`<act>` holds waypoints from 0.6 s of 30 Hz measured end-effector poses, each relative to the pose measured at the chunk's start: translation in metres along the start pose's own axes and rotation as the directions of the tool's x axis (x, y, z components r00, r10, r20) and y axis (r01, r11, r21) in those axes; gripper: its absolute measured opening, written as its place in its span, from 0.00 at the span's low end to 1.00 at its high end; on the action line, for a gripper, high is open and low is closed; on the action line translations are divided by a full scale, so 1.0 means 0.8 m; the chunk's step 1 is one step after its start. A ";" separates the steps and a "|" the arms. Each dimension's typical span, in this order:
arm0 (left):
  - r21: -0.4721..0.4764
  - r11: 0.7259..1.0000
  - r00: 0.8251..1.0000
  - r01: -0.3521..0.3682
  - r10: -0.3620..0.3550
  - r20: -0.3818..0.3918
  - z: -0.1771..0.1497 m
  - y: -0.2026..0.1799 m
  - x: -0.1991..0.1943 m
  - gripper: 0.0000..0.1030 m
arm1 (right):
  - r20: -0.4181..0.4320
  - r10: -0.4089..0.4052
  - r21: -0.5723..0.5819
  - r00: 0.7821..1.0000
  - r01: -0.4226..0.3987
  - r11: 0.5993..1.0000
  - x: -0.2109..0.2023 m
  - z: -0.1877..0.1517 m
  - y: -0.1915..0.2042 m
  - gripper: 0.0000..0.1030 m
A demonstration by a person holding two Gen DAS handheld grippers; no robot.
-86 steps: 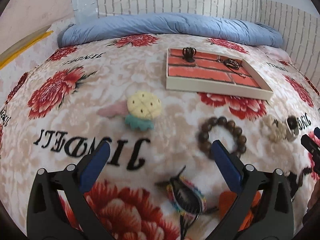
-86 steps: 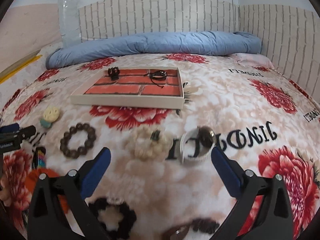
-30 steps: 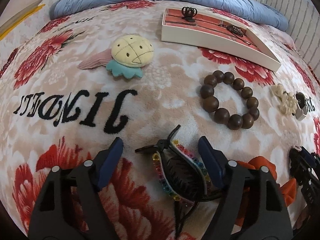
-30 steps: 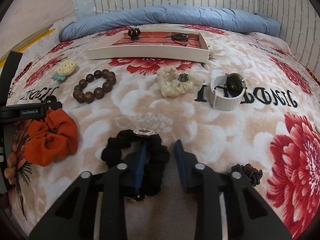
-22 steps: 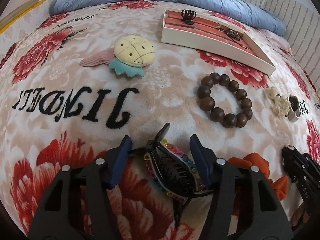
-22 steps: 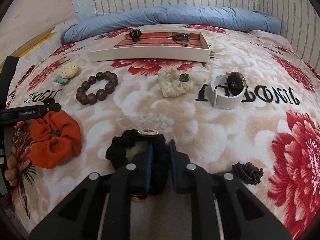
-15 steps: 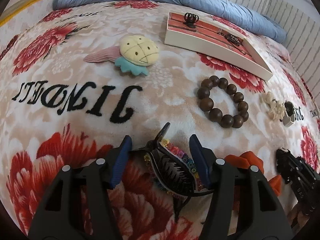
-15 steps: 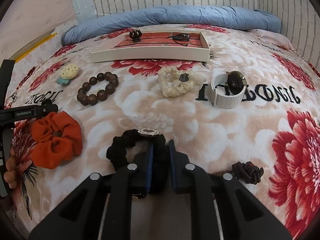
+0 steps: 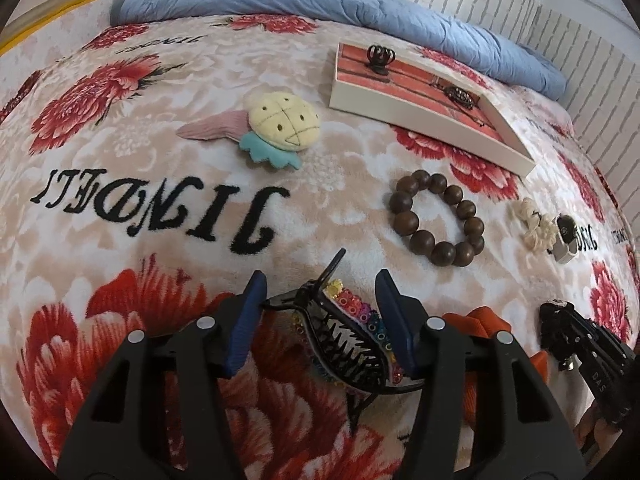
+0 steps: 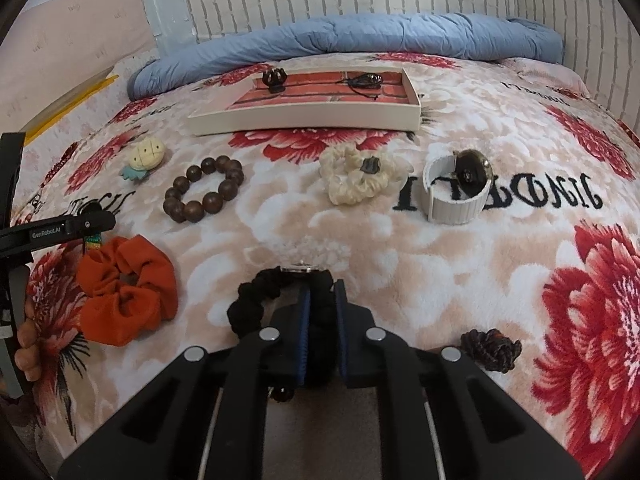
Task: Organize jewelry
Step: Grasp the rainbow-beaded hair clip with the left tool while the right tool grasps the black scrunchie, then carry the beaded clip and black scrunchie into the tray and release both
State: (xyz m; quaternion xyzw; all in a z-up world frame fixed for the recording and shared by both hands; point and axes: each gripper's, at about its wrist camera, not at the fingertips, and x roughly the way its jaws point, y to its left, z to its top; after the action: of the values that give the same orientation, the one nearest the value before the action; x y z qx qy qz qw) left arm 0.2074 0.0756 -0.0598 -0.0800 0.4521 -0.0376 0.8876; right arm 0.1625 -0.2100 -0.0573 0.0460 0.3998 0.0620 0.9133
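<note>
My left gripper [image 9: 320,282] is shut on a black hair claw with rainbow beads [image 9: 352,340], lifted slightly off the floral blanket. My right gripper [image 10: 320,290] is shut on a black scrunchie [image 10: 256,300] with a small metal charm. The cream tray with a red brick-print floor [image 10: 308,114] sits far ahead; it also shows in the left wrist view [image 9: 424,118]. It holds a small black claw clip [image 10: 274,78] and a dark hair tie [image 10: 366,80].
On the blanket lie a wooden bead bracelet [image 10: 204,190], a cream scrunchie [image 10: 356,178], a white watch [image 10: 456,192], an orange scrunchie [image 10: 124,292], a pineapple plush clip [image 9: 280,128] and a small dark hair tie [image 10: 492,350]. A rolled blue duvet [image 10: 360,40] lies behind the tray.
Both grippers came down and closed: the left on the rainbow hair claw, the right on the black scrunchie. Both views have since risen slightly with the items held.
</note>
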 end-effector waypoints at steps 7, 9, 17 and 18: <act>0.010 1.000 0.998 0.009 -0.010 0.060 0.004 -0.001 -0.018 0.53 | 0.013 0.004 -0.004 1.000 -0.004 1.000 -0.002 0.009 -0.002 0.11; 0.014 1.000 0.998 0.011 -0.012 0.068 0.008 -0.002 -0.020 0.53 | 0.017 0.004 -0.007 1.000 -0.004 1.000 -0.002 0.012 -0.001 0.11; 0.041 0.999 0.993 0.016 -0.020 0.118 0.045 -0.017 -0.026 0.52 | 0.062 0.000 -0.023 0.998 0.001 1.000 -0.007 0.046 0.000 0.11; 0.045 0.999 0.992 0.017 -0.023 0.125 0.053 -0.019 -0.027 0.52 | 0.070 0.001 -0.024 0.998 0.001 1.000 -0.008 0.052 0.000 0.11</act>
State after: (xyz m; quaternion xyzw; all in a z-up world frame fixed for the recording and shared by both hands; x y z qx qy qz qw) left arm 0.2289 0.0680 -0.0150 -0.0674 0.3936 -0.0512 0.9154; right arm 0.1891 -0.2127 -0.0247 0.0374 0.3669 0.0649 0.9272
